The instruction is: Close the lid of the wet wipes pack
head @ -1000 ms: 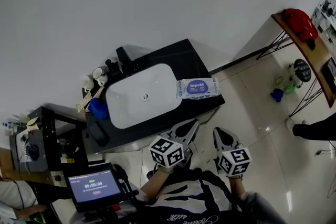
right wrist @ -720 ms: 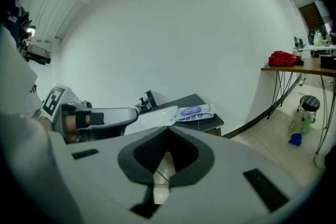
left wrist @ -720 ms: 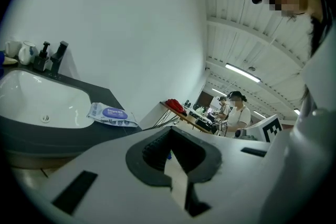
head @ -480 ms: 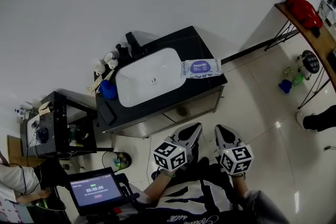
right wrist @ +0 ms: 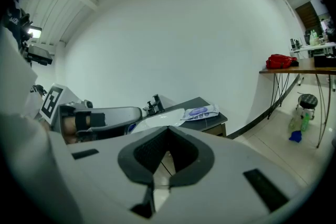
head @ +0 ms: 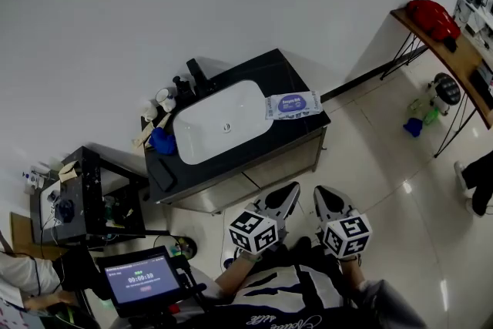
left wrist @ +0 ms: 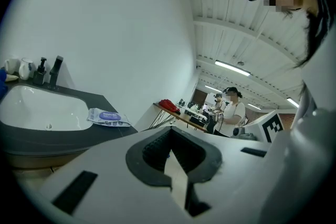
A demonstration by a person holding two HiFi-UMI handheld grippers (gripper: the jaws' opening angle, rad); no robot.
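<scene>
Black counter [head: 266, 72]; wipes pack [head: 293, 105] lid indistinct

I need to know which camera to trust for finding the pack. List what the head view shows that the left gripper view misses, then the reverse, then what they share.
Only the head view: the lit screen at lower left and the black shelf unit beside the counter.

Only the left gripper view: a person standing at the far bench, and the ceiling lights.

Both: the wet wipes pack lying on the dark counter beside the white basin, and the red thing on the side table.
</scene>
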